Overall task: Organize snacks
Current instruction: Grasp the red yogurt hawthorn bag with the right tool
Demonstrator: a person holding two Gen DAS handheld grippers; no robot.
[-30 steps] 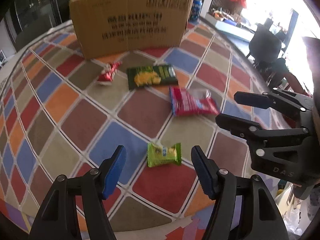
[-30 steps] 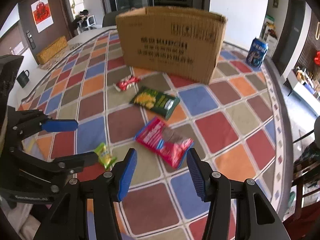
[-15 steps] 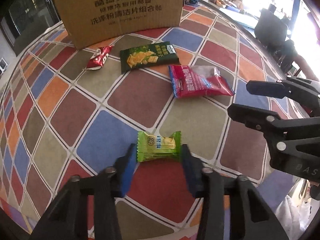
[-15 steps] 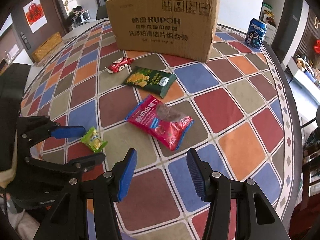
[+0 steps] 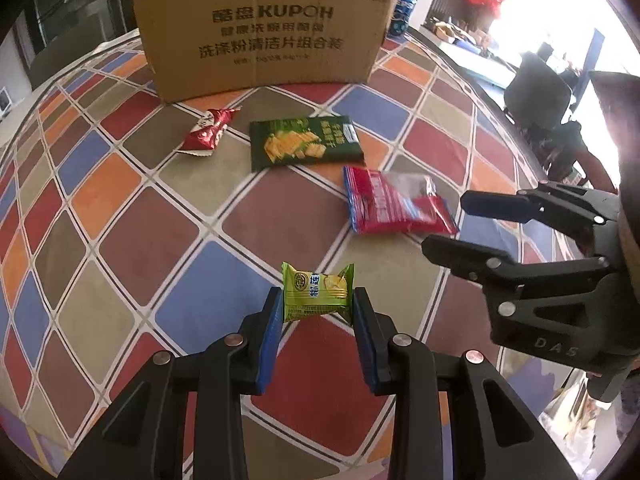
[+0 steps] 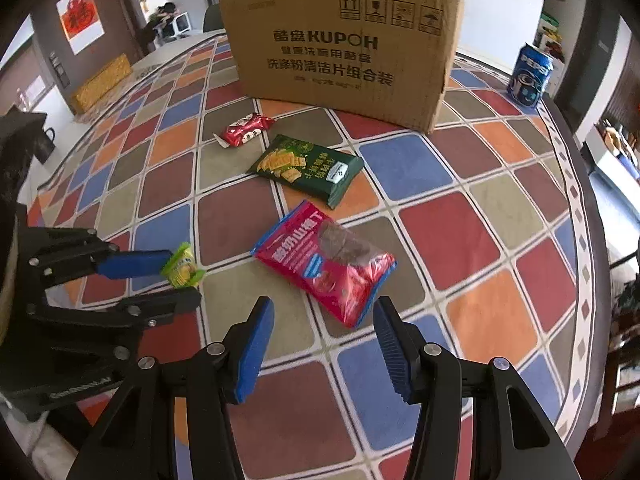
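Through the left wrist camera I see my left gripper (image 5: 318, 310) with its jaws having just been closing, and the small green snack (image 5: 317, 293) now sits between the blue pads (image 5: 270, 334), pinched at both ends of its wrapper. Taking the cardboard box (image 5: 264, 30) as my landmark, this snack is the farthest of the four from it, out over the checked tablecloth (image 5: 132, 240). Just in front of the box lie the little red packet (image 5: 207, 133) and, beside it, the dark green cracker pack (image 5: 305, 142); the red bag (image 5: 394, 205) lies farther out from the box. My right gripper (image 5: 444, 226) shows at that bag's near side, fingers apart with nothing between them. In the right wrist camera, my right gripper (image 6: 322, 330) stands moderately wide and empty, with the near corner of the red bag (image 6: 326, 266) just ahead of its tips. The box (image 6: 342, 48) stands at the far side, with the little red packet (image 6: 246, 130) and green cracker pack (image 6: 308, 168) close before it and a blue soda can (image 6: 531, 76) off to its right. My left gripper (image 6: 182, 282) holds the green snack (image 6: 182, 267), well away from the box.
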